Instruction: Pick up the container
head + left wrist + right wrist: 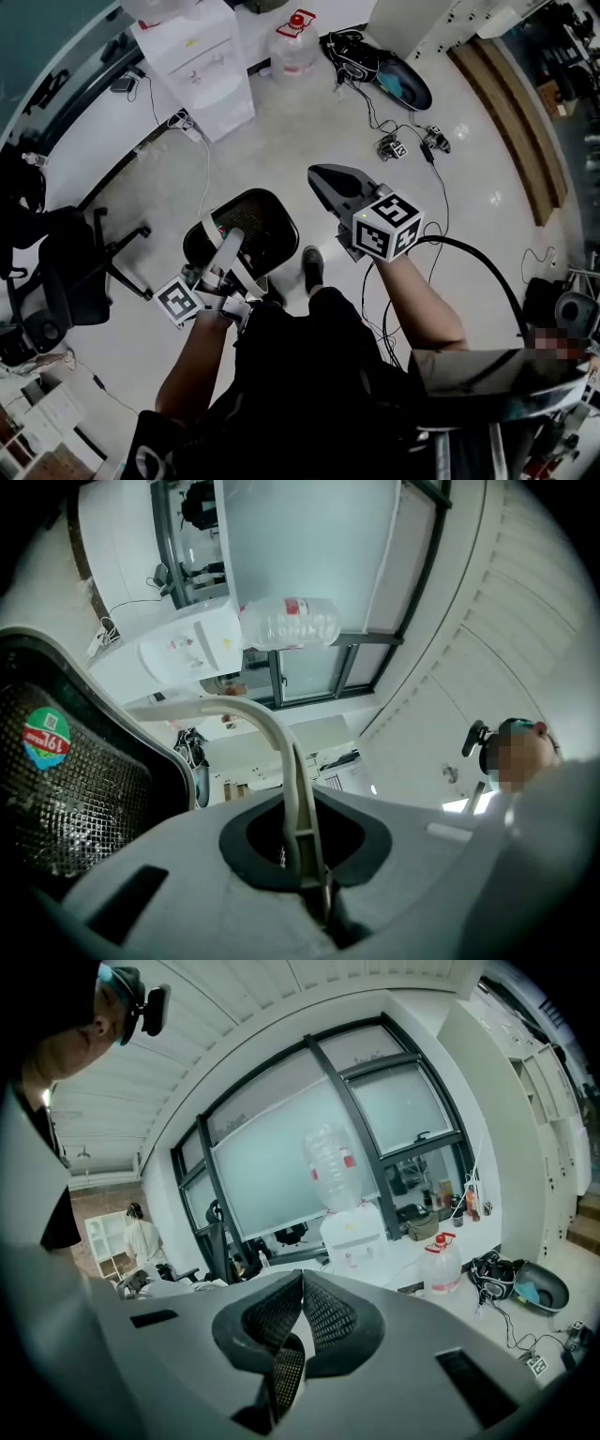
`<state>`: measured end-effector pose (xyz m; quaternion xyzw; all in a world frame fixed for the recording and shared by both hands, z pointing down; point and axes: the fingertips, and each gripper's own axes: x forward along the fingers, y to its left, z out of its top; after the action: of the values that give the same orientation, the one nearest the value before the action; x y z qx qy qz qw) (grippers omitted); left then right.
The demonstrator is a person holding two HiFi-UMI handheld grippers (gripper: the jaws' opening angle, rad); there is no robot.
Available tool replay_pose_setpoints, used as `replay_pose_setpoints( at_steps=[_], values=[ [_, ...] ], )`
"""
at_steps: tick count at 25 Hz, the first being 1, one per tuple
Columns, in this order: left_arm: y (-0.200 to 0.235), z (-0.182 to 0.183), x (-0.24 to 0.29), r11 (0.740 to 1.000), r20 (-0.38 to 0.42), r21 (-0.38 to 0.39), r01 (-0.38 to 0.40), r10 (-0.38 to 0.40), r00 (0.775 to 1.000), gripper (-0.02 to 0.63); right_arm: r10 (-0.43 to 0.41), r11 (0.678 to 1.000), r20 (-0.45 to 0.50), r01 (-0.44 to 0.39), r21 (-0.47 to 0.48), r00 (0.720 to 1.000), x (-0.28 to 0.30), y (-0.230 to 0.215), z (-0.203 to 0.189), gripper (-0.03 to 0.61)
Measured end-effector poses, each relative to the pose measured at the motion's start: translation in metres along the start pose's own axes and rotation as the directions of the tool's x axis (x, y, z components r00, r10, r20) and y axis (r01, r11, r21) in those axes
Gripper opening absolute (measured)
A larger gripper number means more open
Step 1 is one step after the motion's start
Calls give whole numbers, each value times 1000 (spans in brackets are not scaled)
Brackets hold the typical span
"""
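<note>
**A:** What sits furthest left?

**B:** A black office chair (pixel 70 272) on the pale floor (pixel 281 141). Above it in the head view stands a white water dispenser (pixel 202 61).

**A:** And the container?

**B:** It's a black mesh container (pixel 246 225), right of the chair and in front of the person's knees. A white handle (pixel 228 246) arches over it. A round green and red sticker (pixel 47 741) shows on the mesh in the left gripper view.

**A:** Where is it relative to the left gripper?

**B:** Directly at it. The left gripper (pixel 225 277) is clamped on that handle, and the left gripper view shows the white strip pinched between the closed jaws. The mesh body hangs just beyond and to the left of them.

**A:** What's next, moving right?

**B:** The person's dark shoe (pixel 312 267), just beside the container's right edge. Then comes the right gripper (pixel 328 183), higher in the head view and apart from the container.

**A:** Is it holding anything?

**B:** No, its jaws are pressed together with nothing between them. A water jug with a red cap (pixel 295 47) stands on the floor beyond, and a black cable (pixel 487 267) loops off to the right
</note>
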<state>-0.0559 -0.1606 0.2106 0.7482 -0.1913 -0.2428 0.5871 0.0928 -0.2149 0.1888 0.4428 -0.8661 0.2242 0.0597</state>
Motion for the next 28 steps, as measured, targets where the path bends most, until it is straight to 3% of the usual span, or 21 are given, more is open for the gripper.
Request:
replay_pose_setpoints(
  at_steps=[2,7,11,17,28],
  values=[
    [-10,3,11,1000,-27,4,-2,2,1000,11,-8,1000,10,8,4,1000,-1,-2,15,12],
    [-31,-17,-12,999,-38,31,18,-17,999,11,-17,1000,51,17,-7,999,-34,29,7,11],
    [-53,-5,5,999,-40,33,34,-32,999,11,-25,1000,42,25,-3,999,-41,26,30,11],
    [-75,-12,2,997,-47,53,52,-50,998,12,-40,999,164,42,-8,986,-70,39,54,11],
    [-108,-20,20,992,-80,108,71,-62,995,12,-79,995,276,90,-30,958,-103,36,97,9]
  ],
)
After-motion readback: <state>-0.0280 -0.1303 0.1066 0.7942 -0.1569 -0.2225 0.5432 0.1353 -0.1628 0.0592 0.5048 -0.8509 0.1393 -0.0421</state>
